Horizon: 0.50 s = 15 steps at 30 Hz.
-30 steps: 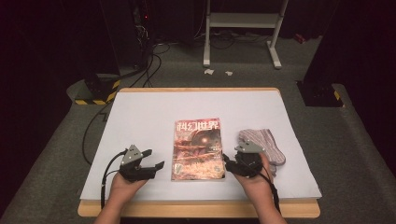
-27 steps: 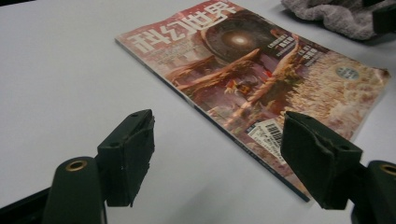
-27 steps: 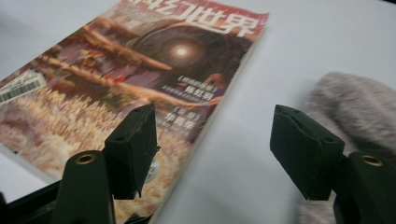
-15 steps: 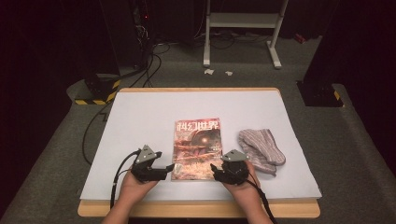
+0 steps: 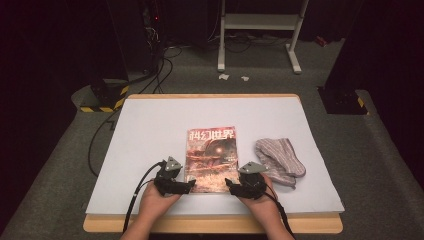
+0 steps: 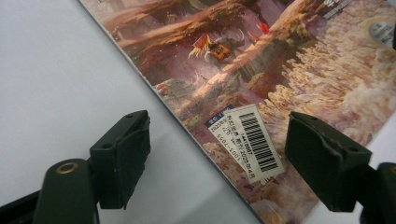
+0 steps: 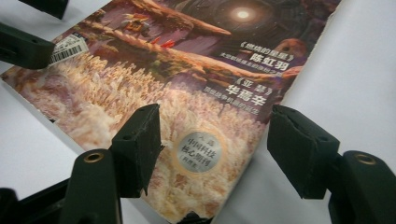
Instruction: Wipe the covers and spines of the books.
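Observation:
A magazine (image 5: 211, 159) with a reddish cover lies flat on the white table (image 5: 150, 130). My left gripper (image 5: 187, 184) is at its near left corner. In the left gripper view, the left gripper (image 6: 219, 128) is open and its jaws have just been opening. They straddle the magazine (image 6: 280, 70) edge by the barcode label (image 6: 247, 140) without pressing on it. My right gripper (image 5: 230, 184) is at the near right corner. In the right gripper view, the right gripper (image 7: 215, 119) stands open over the magazine (image 7: 187, 79) corner.
A crumpled striped cloth (image 5: 279, 161) lies just right of the magazine, close to my right hand. The table's wooden front edge (image 5: 210, 224) runs under both wrists. Cables (image 5: 100, 145) hang off the left side. A metal stand (image 5: 260, 30) is on the floor behind.
Both hands have closed in on the magazine's near corners. The left moved right, and the right moved left, away from the cloth, and lower. The left jaws stand a little wider.

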### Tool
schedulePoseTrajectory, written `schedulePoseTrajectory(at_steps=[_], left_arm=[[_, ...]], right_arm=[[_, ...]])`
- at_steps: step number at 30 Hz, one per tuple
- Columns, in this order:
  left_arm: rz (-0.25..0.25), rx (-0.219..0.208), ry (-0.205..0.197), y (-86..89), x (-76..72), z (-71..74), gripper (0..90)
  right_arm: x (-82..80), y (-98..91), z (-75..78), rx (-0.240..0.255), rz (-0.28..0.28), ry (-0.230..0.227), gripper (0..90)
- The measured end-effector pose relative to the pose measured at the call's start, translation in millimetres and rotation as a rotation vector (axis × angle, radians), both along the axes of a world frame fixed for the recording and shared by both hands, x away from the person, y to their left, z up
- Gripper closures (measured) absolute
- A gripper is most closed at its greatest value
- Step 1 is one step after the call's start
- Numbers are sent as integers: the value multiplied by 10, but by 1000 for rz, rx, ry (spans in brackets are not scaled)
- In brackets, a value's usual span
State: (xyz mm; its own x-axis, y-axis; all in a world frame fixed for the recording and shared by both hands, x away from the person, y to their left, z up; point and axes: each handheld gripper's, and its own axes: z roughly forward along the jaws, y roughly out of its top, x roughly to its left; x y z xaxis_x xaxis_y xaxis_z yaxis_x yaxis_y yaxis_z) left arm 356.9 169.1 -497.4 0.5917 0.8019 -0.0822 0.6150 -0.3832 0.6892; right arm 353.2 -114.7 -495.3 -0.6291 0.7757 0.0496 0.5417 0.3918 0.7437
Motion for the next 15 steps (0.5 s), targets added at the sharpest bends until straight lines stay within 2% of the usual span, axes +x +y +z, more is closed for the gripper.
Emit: schedulePoseTrajectory(at_steps=[2,7,12,15], left_arm=[[5,-21,13,-1,31,-9,221],[0,-27,11,-1,60,-18,224],[-12,-18,-2,-43,40,-28,223],[-7,-18,4,-76,34,-25,223]], right_arm=[[2,20,-25,-6,-8,5,342],[26,6,-39,-5,-26,16,347],[13,-14,-66,7,-33,35,350],[-4,-11,-71,13,-35,41,351]])
